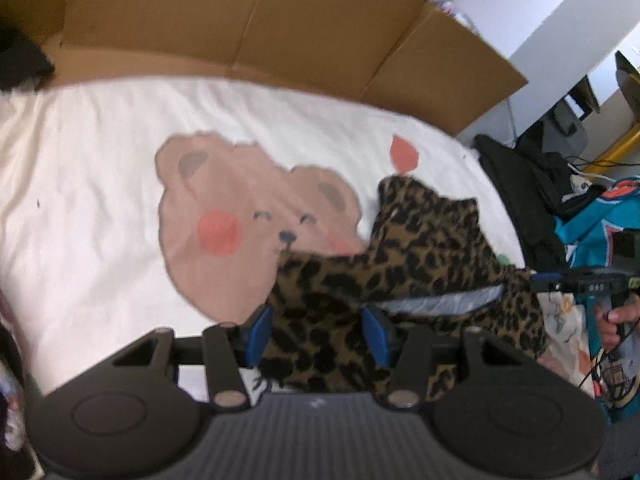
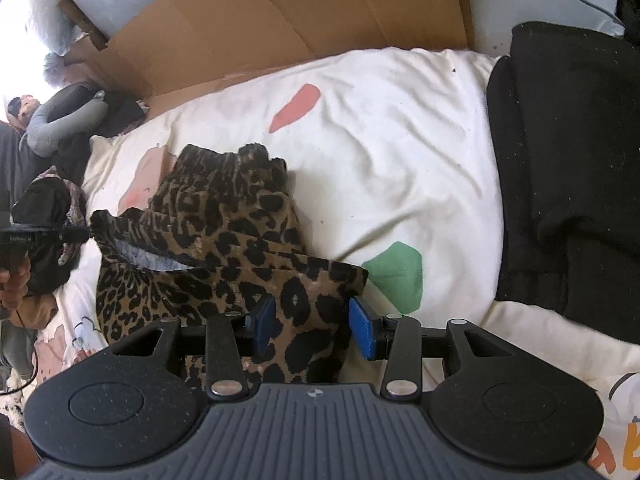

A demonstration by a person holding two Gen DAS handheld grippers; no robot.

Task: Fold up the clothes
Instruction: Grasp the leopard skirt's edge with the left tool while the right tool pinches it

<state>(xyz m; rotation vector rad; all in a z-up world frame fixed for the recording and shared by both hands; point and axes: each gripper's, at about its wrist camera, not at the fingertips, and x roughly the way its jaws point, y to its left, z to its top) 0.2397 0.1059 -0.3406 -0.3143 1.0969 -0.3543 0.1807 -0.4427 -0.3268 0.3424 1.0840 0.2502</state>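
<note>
Leopard-print garment, bunched and partly lifted, over the white bedsheet, just right of the printed bear face in the left wrist view. Pale grey inner lining showing along one open edge. Stretched between both grippers, cloth hanging down between them onto the sheet.

Left gripper closed part way on one end of the garment, blue pads pressing leopard cloth from both sides. Right gripper likewise clamped on the other end, blue pads with a fold of cloth between them. Seen from the right wrist view, left gripper's tip meeting the garment's far corner, a hand around its handle. Seen from the left wrist view, right gripper's tip at the garment's right edge, a hand on its handle.

Beyond the bear face, a red patch printed on the sheet; nearer the right gripper, a green patch. Behind the sheet, a brown cardboard sheet standing along the far edge. Right of the garment, a black folded cloth lying on the sheet's edge. Teal garment further right, off the sheet.
</note>
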